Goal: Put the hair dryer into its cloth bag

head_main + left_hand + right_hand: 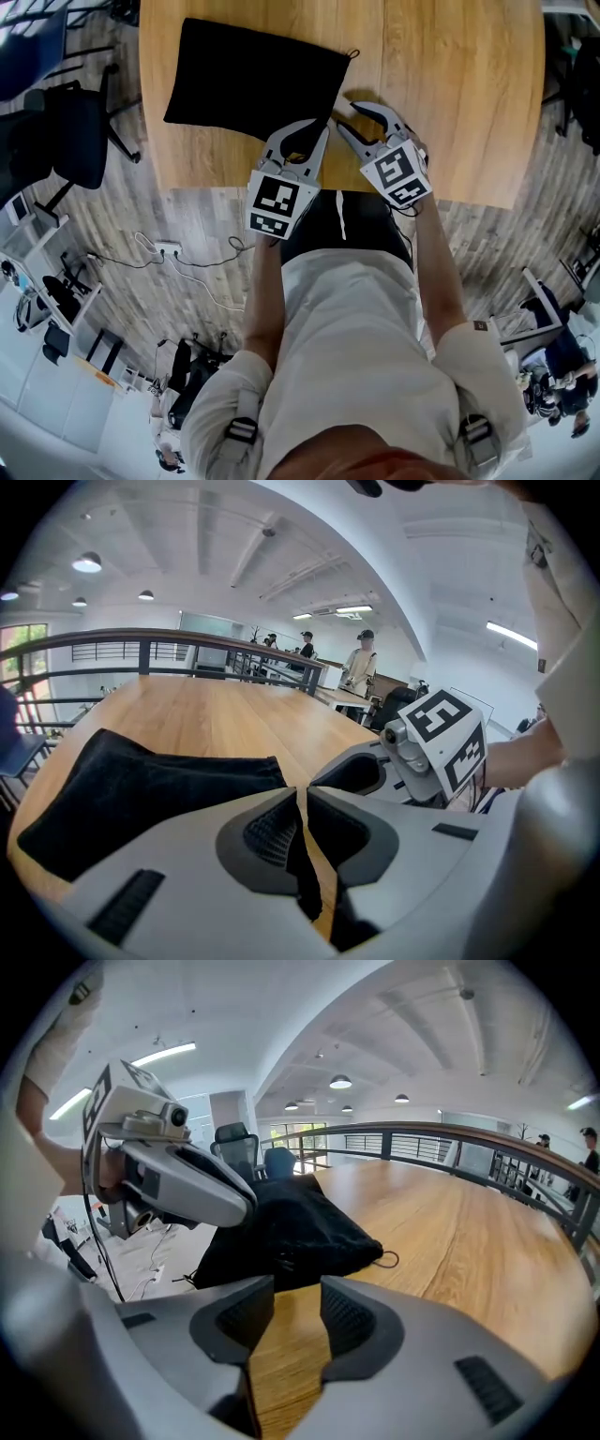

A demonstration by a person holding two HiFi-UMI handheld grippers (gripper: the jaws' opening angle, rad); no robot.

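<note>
Head view, from the left: a dark office chair [66, 141] stands on the floor well to the left of the cloth bag [248, 80], beyond the edge of the wooden worktop [450, 84]. The black cloth bag lies flat on the worktop, with its drawstring loop [353, 53] sticking out at its far right corner. Whether the hair dryer is inside the bag cannot be told. At the bag's near right corner is the left hand-held gripper [315, 127], with its marker cube [274, 204] toward the person. No view settles whether its tips touch the cloth. In the left gripper view its two jaws are closed together. Only a thin slit of wood shows between the pads and nothing is caught there, and the bag's corner sits just to the left of the jaw tips. Just to the right of that same corner, over bare wood and clear of the bag, is the right hand-held gripper [349, 118]. In the right gripper view its jaws stand apart with only the worktop between them. In that view the bag lies beyond them and to the left, with its drawstring loop on the wood. The two grippers are near each other, side by side at the bag's right edge.
</note>
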